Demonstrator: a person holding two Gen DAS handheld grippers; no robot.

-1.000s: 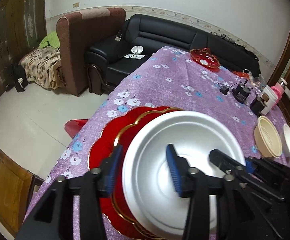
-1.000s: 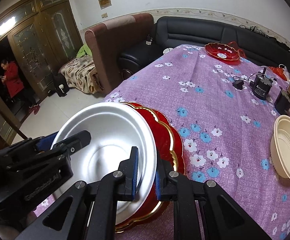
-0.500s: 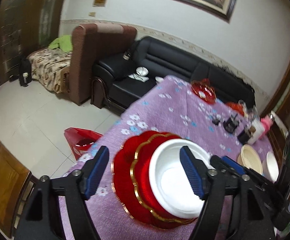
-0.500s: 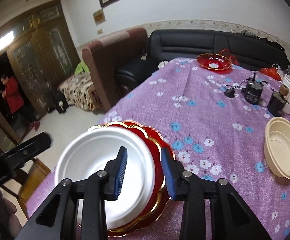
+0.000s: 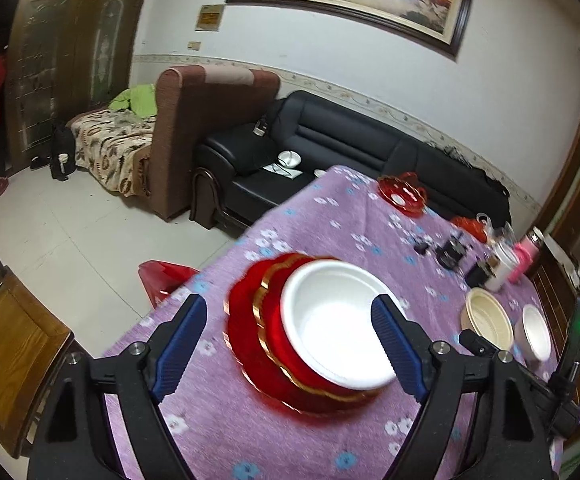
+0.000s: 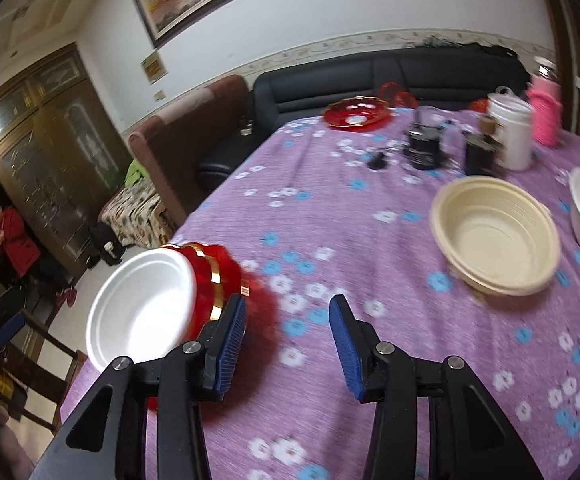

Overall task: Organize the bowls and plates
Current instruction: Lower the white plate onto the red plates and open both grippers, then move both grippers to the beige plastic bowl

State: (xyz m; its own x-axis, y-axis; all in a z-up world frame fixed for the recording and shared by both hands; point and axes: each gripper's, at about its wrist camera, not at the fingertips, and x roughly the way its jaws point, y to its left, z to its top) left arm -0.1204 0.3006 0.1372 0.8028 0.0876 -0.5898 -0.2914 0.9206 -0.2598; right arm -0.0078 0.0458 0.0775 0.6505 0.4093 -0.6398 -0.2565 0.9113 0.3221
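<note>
Left wrist view: the left gripper (image 5: 290,344) is tilted down toward the bench (image 5: 329,440), which is covered in a purple flowered cloth. Its jaws stand wide and are opening, with nothing pressed between the blue pads. They frame a white bowl (image 5: 337,324) from above without touching it. The bowl sits on a stack of red plates (image 5: 262,336) with gold rims, near the bench's near-left edge. Further right lie a cream bowl (image 5: 487,318) and a second white bowl (image 5: 535,332), just beside each other. A red glass dish (image 5: 403,194) stands at the far end, in front of a black sofa (image 5: 349,140).

In the right wrist view, the right gripper (image 6: 288,344) also angles down over the cloth, rolled a little so the scene leans. Its jaws are parted and opening, with only bare cloth between them. Its left pad stands just beside the rim of the red plates (image 6: 226,276); whether it touches is unclear through blur. The white bowl (image 6: 142,300) rests on that stack, and the cream bowl (image 6: 493,236) is well apart to the right. A person in red (image 6: 14,240) stands in the far doorway.
</note>
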